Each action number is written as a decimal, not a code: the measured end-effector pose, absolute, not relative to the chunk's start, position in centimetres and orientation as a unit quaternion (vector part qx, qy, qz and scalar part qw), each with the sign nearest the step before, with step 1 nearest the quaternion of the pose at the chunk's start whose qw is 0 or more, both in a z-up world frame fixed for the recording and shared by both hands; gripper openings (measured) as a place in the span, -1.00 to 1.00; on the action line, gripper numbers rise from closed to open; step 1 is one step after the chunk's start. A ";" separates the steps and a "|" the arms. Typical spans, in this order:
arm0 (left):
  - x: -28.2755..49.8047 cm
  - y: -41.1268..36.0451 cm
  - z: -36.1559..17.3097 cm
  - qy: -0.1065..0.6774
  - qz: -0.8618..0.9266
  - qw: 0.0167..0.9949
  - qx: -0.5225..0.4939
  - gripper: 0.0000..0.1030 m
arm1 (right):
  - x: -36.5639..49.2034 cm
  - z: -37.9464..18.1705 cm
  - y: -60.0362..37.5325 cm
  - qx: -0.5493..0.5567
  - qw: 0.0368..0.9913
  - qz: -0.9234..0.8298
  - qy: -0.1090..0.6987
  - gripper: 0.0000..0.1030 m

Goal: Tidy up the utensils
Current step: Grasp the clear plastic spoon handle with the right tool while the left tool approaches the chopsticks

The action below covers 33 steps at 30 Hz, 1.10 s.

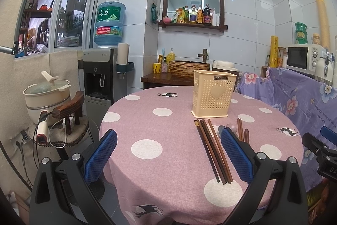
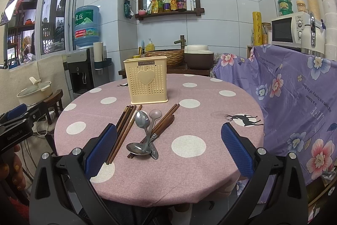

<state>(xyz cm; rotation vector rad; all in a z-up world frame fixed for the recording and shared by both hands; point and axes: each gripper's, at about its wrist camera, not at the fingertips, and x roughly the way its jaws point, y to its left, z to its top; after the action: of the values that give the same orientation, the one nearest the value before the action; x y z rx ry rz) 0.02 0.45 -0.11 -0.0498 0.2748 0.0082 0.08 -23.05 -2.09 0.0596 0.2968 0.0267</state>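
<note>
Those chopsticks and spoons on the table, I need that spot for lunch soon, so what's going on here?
A person holds a gripper in each hand, tidying utensils. Nothing is picked up yet: the left gripper and right gripper both hover open over the pink dotted table. The chopsticks and spoons lie loose in front of the cream utensil holder, which appears to have nothing sticking out of it.

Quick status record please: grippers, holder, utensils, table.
left gripper: open, holding nothing
right gripper: open, holding nothing
utensil holder: upright, nothing seen inside
chopsticks: loose bundle on the cloth, left of spoons
spoons: piled over a second chopstick bundle
table: round, pink dotted cloth
</note>
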 end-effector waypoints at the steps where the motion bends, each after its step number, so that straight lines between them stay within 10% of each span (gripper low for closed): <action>1: 0.0 0.5 -0.1 0.137 0.004 0.990 -0.025 0.90 | 0.1 -2.1 -23.0 0.030 0.988 0.013 0.148 0.90; 20: 7.3 1.0 -3.5 0.249 -0.031 0.968 0.007 0.90 | 5.9 -4.6 -24.3 0.019 0.973 0.024 0.227 0.90; 33: 16.0 0.5 -4.3 0.339 -0.077 0.937 -0.016 0.19 | 17.0 -4.9 -22.6 0.025 0.940 0.109 0.322 0.64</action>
<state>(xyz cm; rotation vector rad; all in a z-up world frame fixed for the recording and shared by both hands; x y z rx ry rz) 16.04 0.46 -4.26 -0.0327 0.6929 -0.1572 17.03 -22.62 -4.89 0.0512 0.6572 0.2217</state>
